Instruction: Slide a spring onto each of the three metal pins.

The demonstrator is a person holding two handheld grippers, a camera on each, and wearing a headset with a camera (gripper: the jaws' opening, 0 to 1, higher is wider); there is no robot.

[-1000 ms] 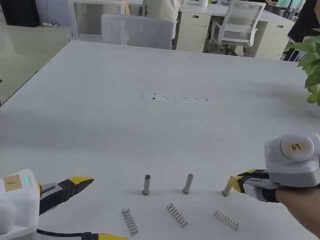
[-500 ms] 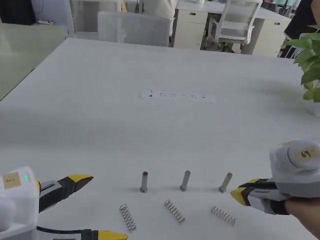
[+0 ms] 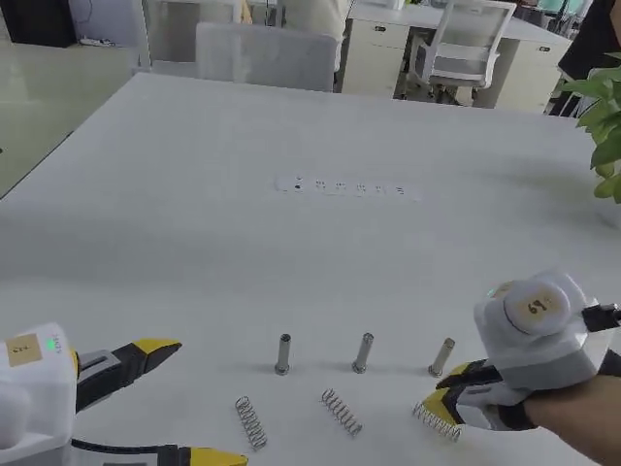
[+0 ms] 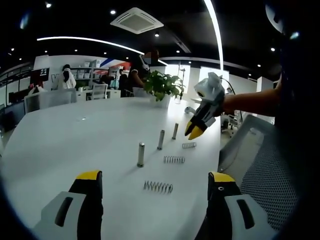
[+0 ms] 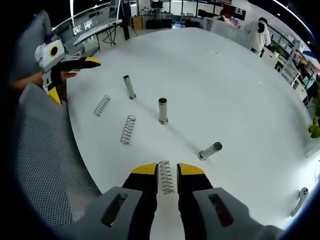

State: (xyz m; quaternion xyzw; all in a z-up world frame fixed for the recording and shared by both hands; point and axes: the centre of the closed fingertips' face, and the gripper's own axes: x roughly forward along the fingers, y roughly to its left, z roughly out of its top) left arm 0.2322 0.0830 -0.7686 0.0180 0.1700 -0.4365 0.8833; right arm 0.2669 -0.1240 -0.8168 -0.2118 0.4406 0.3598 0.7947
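Observation:
Three short metal pins stand upright in a row near the table's front edge: left pin, middle pin, right pin. In front of each lies a loose spring: left spring, middle spring, right spring. My right gripper is low over the right spring, which lies on the table between its slightly parted yellow tips. At the bottom left my left gripper is held wide open and holds nothing, with the left spring just ahead of it.
A built-in socket strip sits mid-table. Office chairs stand at the far edge and a plant at the right edge. A mesh chair seat is just below the table's near edge. People stand in the background.
My right gripper has come away from the right pin and moved down and slightly left to the right spring. The left gripper has stayed put. The head camera shifted a little.

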